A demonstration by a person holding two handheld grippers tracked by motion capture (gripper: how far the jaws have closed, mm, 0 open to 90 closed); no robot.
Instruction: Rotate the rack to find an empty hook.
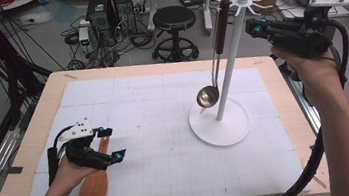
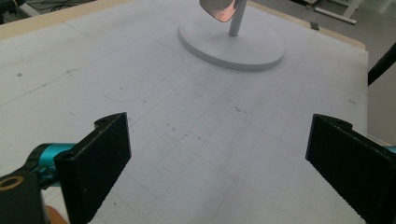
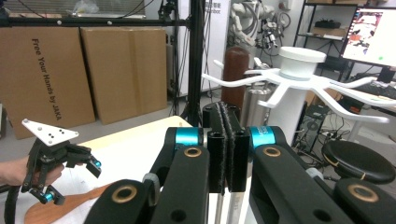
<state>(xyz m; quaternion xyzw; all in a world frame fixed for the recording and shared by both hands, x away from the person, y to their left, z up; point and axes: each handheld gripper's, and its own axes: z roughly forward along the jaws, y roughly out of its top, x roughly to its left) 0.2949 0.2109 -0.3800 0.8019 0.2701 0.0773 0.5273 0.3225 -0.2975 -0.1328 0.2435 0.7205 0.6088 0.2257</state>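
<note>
The middle of the mat (image 1: 166, 129) is bare, so a gripper can pass there. The stand (image 1: 220, 125) is in the way on the right, with the ladle (image 1: 208, 95) hanging beside its pole. The spatula (image 1: 94, 186) lies near the left front edge, under the left gripper (image 1: 108, 144).

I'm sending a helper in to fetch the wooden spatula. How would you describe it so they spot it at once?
Start from the white gridded mat on the wooden table and look to its near left corner, far from the white rack with the hanging ladle. The wooden spatula lies flat there, under the left tool. It is the one orange-brown wooden piece on the mat; the ladle is metal and hangs.
</note>
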